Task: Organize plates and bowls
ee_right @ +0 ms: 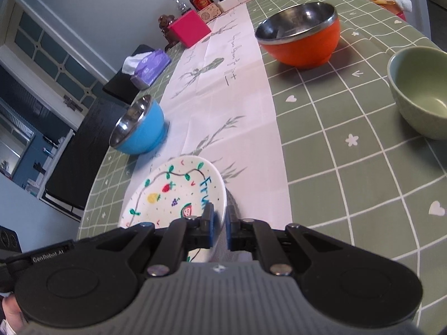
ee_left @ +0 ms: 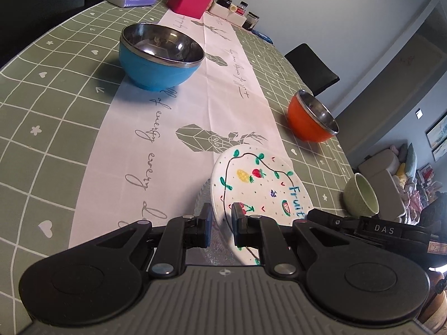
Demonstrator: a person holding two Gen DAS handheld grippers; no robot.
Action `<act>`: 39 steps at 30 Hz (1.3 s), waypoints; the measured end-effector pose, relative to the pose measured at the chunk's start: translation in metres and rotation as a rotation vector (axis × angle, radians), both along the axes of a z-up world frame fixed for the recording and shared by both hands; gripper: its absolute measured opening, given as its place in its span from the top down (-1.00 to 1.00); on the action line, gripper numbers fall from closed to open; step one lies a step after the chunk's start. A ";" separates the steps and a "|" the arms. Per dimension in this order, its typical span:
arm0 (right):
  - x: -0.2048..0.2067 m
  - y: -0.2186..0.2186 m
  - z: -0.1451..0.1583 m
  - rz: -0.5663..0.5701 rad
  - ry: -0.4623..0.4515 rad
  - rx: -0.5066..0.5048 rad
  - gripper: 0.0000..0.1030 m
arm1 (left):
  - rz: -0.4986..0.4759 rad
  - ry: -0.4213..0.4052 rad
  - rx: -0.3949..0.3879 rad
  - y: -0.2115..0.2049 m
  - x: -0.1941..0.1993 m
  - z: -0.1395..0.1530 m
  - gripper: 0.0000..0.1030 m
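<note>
Table (ee_left: 56,117), green grid cloth w/ white runner, fills both views. Blue bowl (ee_left: 160,55) upper left, orange bowl (ee_left: 311,118) mid right, green bowl (ee_left: 360,195) right edge. Plate (ee_left: 259,184), lower centre, sits tilted, clamped at opposite rims: left gripper (ee_left: 220,220) and right gripper (ee_right: 219,223) both closed on it. Judged ceramic: stiff, glazed, slippery, breakable; grip rim only, keep level. Writing: "Fruit" on plate; "GenRobot.AI" on the right gripper's body.

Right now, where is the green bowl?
The green bowl stands on the checked tablecloth at the right edge of the right wrist view, nearer the camera than the orange bowl and apart from the fruit plate.
</note>
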State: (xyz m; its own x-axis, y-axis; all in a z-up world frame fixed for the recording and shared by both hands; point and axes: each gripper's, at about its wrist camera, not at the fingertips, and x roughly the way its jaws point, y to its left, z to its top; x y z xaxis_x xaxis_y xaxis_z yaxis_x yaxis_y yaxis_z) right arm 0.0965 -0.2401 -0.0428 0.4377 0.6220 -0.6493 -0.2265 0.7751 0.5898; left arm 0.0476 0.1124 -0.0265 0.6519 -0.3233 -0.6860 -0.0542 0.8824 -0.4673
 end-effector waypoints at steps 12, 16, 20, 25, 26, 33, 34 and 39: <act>-0.004 0.008 0.007 0.040 -0.040 -0.089 0.88 | -0.017 0.021 0.080 -0.010 0.000 -0.002 0.71; -0.005 0.009 0.007 0.054 -0.046 -0.107 0.88 | -0.018 0.017 0.100 -0.011 -0.001 -0.001 0.71; -0.006 0.013 0.008 0.069 -0.062 -0.138 0.92 | -0.031 0.022 0.159 -0.015 -0.001 0.000 0.70; -0.005 0.014 0.007 0.076 -0.059 -0.154 0.93 | -0.046 0.014 0.172 -0.016 -0.001 0.002 0.70; -0.005 0.014 0.007 0.074 -0.054 -0.150 0.93 | -0.047 0.010 0.173 -0.016 -0.001 0.002 0.70; -0.002 0.009 0.006 0.050 -0.019 -0.108 0.84 | -0.016 -0.030 0.152 -0.009 0.003 0.005 0.56; -0.002 0.008 0.006 0.040 -0.018 -0.103 0.82 | -0.004 -0.038 0.148 -0.007 0.005 0.005 0.45; 0.004 0.001 0.006 -0.001 -0.007 -0.053 0.71 | 0.016 -0.041 0.130 -0.002 0.018 0.006 0.44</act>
